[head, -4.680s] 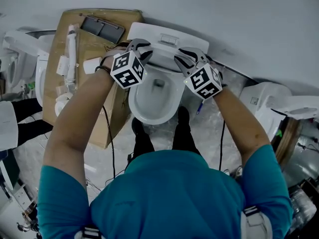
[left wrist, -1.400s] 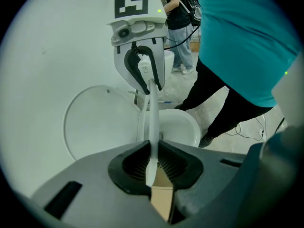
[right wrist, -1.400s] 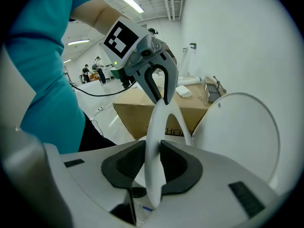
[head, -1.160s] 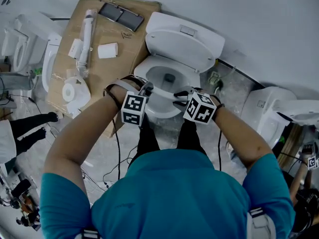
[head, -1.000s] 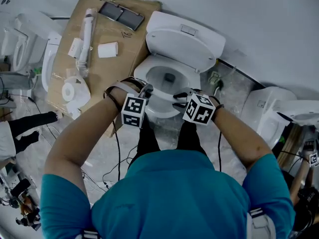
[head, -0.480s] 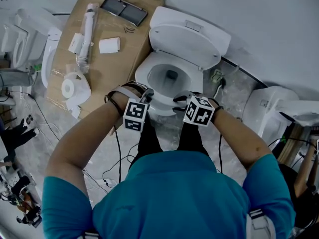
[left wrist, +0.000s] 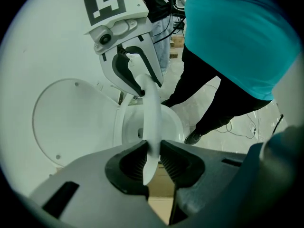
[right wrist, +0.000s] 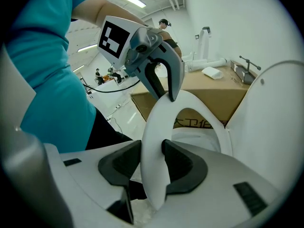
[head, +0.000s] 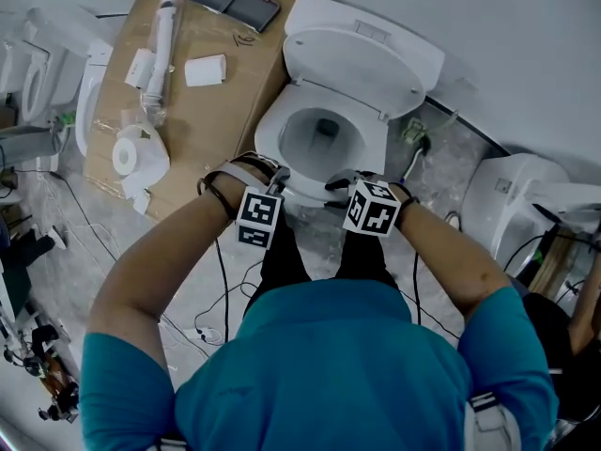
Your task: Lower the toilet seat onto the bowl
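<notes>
The white toilet seat is swung down, close over the bowl, while the lid stays upright. My left gripper and right gripper both hold the seat's front edge. The seat's thin edge runs between the left gripper's pads, which touch it on both sides. In the right gripper view the seat's rim sits between the right gripper's pads. Both pairs of jaws have just been opening, with the seat still between them.
A cardboard box stands left of the toilet with a paper roll, a tube and a black device on it. More toilets stand at the left and right. Cables lie on the floor by the person's legs.
The seat has swung down from upright against the lid to near the bowl. Both grippers have moved with it from the back to the bowl's front, sinking a little over the last second.
</notes>
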Available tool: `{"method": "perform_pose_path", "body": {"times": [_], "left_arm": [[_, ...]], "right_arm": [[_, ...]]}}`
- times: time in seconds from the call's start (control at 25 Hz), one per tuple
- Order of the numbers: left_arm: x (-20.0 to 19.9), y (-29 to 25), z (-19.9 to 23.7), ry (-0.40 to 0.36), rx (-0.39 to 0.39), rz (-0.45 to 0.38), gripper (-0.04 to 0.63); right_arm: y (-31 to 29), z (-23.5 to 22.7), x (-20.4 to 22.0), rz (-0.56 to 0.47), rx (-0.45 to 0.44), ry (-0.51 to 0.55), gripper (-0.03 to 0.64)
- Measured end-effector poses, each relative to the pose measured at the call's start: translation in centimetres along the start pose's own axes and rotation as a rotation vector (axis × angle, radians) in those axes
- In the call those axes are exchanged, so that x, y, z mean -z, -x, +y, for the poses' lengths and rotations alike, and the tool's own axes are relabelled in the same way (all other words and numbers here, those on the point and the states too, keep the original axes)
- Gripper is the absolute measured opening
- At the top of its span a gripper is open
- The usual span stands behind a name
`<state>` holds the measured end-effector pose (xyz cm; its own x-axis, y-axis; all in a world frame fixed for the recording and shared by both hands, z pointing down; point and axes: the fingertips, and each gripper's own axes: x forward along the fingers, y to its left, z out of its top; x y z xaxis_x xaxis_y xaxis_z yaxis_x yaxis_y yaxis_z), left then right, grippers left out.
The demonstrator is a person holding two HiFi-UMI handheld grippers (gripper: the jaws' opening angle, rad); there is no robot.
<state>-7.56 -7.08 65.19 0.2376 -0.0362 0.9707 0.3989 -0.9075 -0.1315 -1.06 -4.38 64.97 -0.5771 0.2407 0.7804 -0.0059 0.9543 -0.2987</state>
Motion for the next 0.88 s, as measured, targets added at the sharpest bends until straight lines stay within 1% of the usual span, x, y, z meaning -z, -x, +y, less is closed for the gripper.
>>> {"method": "perform_pose_path", "body": {"times": [0.24,0.68,0.88], "left_arm": [[0.1,-1.1,-1.5,-0.001,0.018,0.008,0.083],[0.5,-3.9,-4.5,-0.037,0.070,0.047,0.100],[0.9,-5.2,-6.1,-0.034,0.104,0.055,0.103]], "right_arm": [[-1.4,0.8,0.5,0.000,-0.005,0.001,0.155],[-4.6,2.3,1.8,0.005,-0.027,0.006,0.156],[-6.2,2.9,2.4,0.012,-0.041,0.011,0.138]]}}
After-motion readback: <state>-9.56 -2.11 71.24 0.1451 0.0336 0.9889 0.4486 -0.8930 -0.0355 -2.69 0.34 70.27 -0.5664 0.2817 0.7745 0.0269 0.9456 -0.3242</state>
